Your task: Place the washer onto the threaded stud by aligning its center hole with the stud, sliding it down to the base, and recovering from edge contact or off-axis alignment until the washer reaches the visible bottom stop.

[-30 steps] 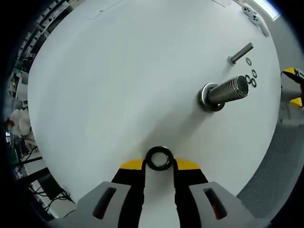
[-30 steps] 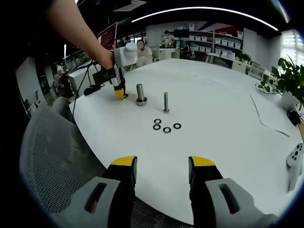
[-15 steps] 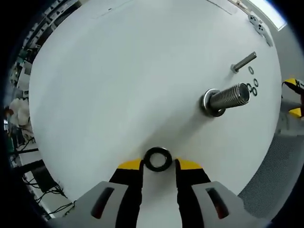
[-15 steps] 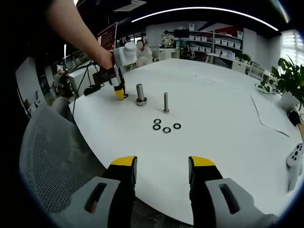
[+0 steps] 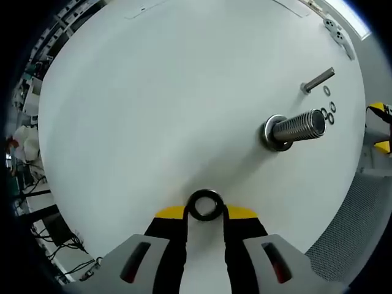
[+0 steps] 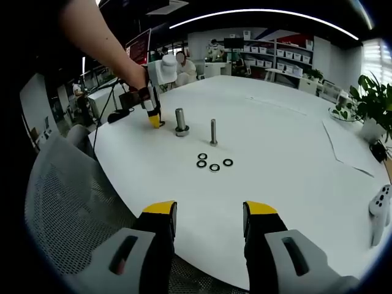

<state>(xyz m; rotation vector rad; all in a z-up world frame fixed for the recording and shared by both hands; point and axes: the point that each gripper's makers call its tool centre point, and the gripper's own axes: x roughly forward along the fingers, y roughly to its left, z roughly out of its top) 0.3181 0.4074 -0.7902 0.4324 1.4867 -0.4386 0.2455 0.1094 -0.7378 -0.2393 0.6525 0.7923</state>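
Black washer (image 5: 204,205) pinched between left gripper (image 5: 204,212) tips above white table (image 5: 153,110), well short of thick threaded stud (image 5: 298,126); carry over, level hole on stud axis, then lower; right gripper (image 6: 210,213) idle, jaws apart, holding nothing

washer (image 5: 204,206) in left claw (image 5: 205,212) | stud (image 6: 180,121) beside | loose washers (image 6: 214,163) probably nearer
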